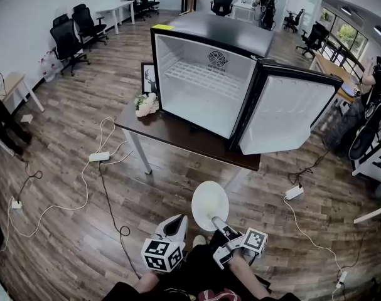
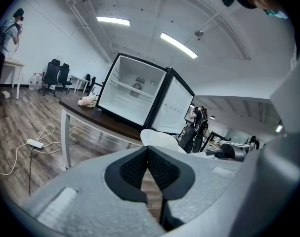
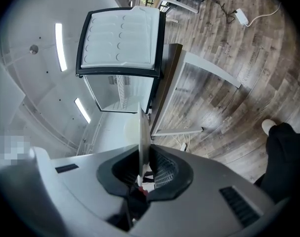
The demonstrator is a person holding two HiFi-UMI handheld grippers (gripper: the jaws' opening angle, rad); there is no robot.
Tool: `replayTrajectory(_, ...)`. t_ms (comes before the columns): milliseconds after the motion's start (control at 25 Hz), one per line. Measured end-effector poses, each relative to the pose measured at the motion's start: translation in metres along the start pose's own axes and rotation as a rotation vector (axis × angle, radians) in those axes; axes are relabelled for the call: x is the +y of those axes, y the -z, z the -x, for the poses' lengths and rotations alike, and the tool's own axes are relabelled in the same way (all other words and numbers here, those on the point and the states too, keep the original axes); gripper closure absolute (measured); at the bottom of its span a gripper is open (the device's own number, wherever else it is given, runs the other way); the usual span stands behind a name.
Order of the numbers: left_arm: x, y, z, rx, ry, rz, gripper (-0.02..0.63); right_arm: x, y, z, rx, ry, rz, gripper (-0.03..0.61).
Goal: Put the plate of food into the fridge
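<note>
The white plate [image 1: 209, 205] hangs in front of the table, below the fridge; I see no food on its face. My right gripper [image 1: 219, 222] is shut on its near rim, and in the right gripper view the plate [image 3: 144, 135] stands edge-on between the pads. My left gripper [image 1: 176, 223] is beside it to the left, shut and empty; its view catches the plate [image 2: 159, 139] just past the jaws. The black fridge [image 1: 206, 74] stands on the dark table [image 1: 177, 137], its door [image 1: 284, 115] swung wide to the right and its white inside bare but for a wire shelf.
A bunch of flowers [image 1: 146, 104] and a picture frame [image 1: 148, 77] sit left of the fridge. Power strips and cables [image 1: 99, 157] trail over the wooden floor, another strip [image 1: 294, 192] at the right. Office chairs [image 1: 68, 39] and desks line the room's edges.
</note>
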State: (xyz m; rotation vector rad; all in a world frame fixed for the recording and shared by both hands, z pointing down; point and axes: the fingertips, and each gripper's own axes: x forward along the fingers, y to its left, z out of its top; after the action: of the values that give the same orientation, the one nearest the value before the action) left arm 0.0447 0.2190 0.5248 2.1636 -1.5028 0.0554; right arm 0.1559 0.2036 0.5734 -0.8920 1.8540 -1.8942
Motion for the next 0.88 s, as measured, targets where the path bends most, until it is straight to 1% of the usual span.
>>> replayTrajectory(200,0.003,-0.009,-0.031,-0.011,-0.043,0.006,0.606,-0.002,-0.028,-0.017,0.033,0.005,0.002,0.534)
replayTrajectory(400,0.0,-0.016,-0.059,-0.017,-0.066,0.009,0.606,-0.002,-0.055,-0.03,0.063,0.0,0.014,0.534)
replayTrajectory(640,-0.002,-0.022,-0.084,-0.033,-0.09,0.02,0.606,-0.004,-0.073,-0.04,0.109,0.005,0.025,0.534)
replayTrajectory(880,0.0,-0.027,-0.097,-0.039,-0.105,0.028,0.606,-0.003,-0.085,-0.048,0.124,-0.007,0.023,0.534)
